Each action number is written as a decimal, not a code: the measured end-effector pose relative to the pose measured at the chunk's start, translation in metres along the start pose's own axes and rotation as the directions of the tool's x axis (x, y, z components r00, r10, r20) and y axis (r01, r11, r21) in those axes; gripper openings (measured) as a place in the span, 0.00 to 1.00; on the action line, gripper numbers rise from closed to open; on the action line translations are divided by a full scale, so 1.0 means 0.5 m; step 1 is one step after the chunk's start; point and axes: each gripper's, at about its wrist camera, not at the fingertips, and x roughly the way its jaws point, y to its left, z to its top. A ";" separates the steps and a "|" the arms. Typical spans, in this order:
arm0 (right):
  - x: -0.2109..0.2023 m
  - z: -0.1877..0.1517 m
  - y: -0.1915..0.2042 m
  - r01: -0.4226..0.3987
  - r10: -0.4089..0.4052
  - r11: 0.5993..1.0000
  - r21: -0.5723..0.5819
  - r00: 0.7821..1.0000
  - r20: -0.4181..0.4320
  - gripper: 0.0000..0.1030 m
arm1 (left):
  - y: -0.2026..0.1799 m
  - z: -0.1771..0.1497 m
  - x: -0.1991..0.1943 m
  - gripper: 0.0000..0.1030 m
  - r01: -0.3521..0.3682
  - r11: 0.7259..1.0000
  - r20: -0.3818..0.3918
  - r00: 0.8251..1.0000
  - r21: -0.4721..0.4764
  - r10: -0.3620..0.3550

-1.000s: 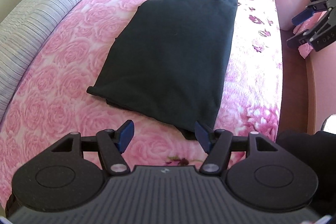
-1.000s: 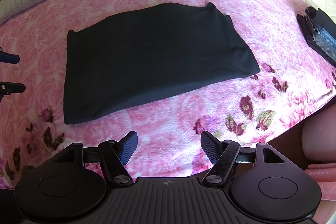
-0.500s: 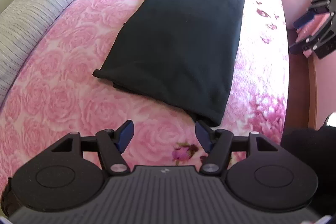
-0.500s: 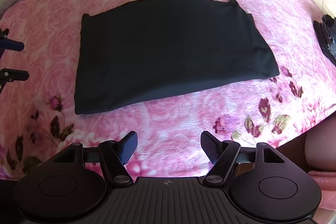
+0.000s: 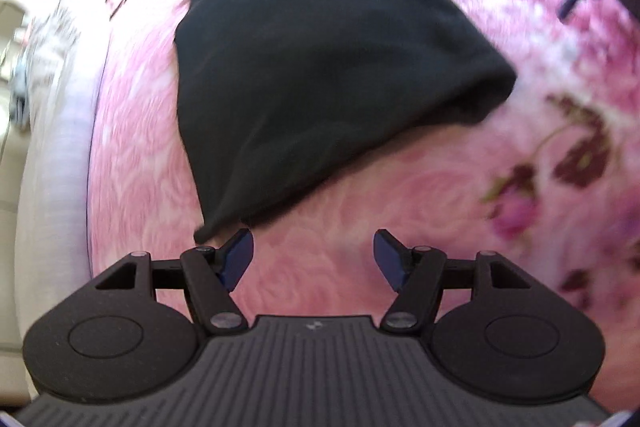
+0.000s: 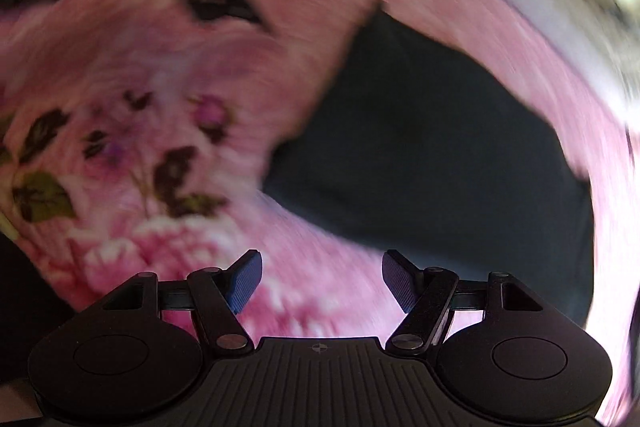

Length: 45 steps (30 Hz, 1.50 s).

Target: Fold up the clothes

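I bring my left hand-held gripper (image 5: 313,259) and right hand-held gripper (image 6: 322,281), both wide open and empty, toward the black garment (image 5: 320,59) at frame centre; next, pinch its near corners.

Looking steeply down, close over pink blanket (image 5: 360,187); black garment (image 5: 320,67) shared, twelve o'clock left, two o'clock right.
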 end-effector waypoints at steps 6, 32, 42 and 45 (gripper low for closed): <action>0.120 0.022 0.060 0.123 -0.122 0.976 -0.180 0.992 0.015 0.68 | 0.001 -0.031 0.071 0.62 0.000 0.996 0.060 0.998 0.085 -0.005; 0.042 0.048 -0.074 -0.006 0.005 1.000 0.011 0.995 0.097 0.06 | 0.042 -0.007 0.107 0.08 -0.059 0.867 0.138 0.990 0.496 -0.011; -0.116 0.030 -0.172 -0.139 0.078 0.966 0.219 0.961 0.264 0.06 | 0.211 0.145 -0.002 0.08 0.064 0.910 0.032 0.996 0.410 -0.084; -0.158 0.000 -0.276 -0.200 0.055 0.895 0.400 0.937 0.344 0.06 | 0.315 0.258 0.004 0.08 0.083 0.934 0.023 0.995 0.347 -0.097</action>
